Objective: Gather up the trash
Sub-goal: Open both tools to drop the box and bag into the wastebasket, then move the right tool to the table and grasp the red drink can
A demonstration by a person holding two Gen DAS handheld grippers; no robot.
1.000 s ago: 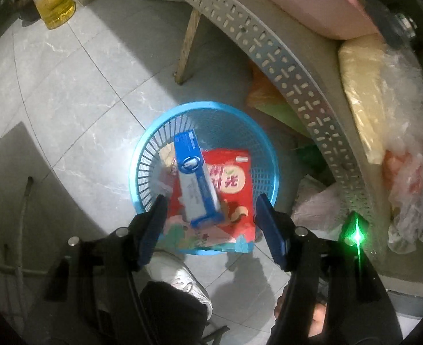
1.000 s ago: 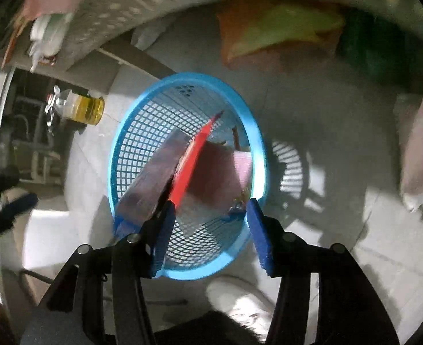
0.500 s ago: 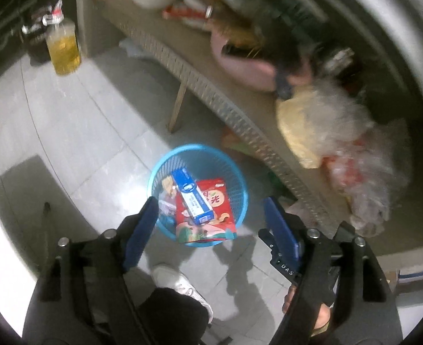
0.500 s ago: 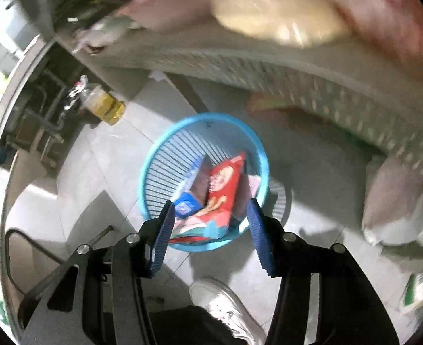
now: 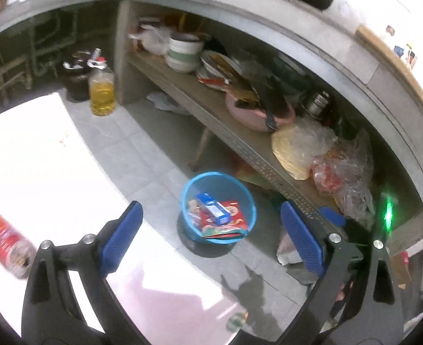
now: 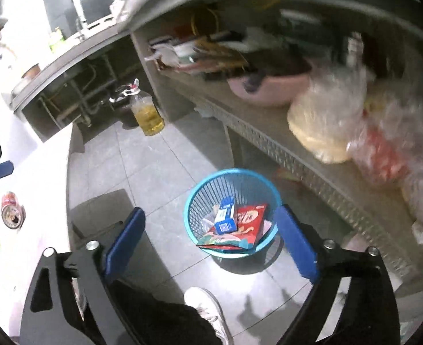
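Both grippers hanging high over the tiled floor, jaws spread wide and gripping nothing: left gripper (image 5: 211,235), right gripper (image 6: 211,240). Sitting on the floor beside the perforated shelf (image 5: 240,141), the blue basket (image 5: 241,194) (image 6: 195,198), holding a blue box (image 5: 213,208) (image 6: 226,215) lying atop a red snack packet (image 5: 234,215) (image 6: 250,220). Lying on the white table (image 5: 39,158), a red can (image 5: 6,241) (image 6: 10,208). Standing farther back, an oil bottle (image 5: 101,90) (image 6: 148,112).

Both the black-framed left gripper (image 5: 208,231) and right gripper (image 6: 210,237) are showing blue ribbed pads and silver screws behind the jaws.
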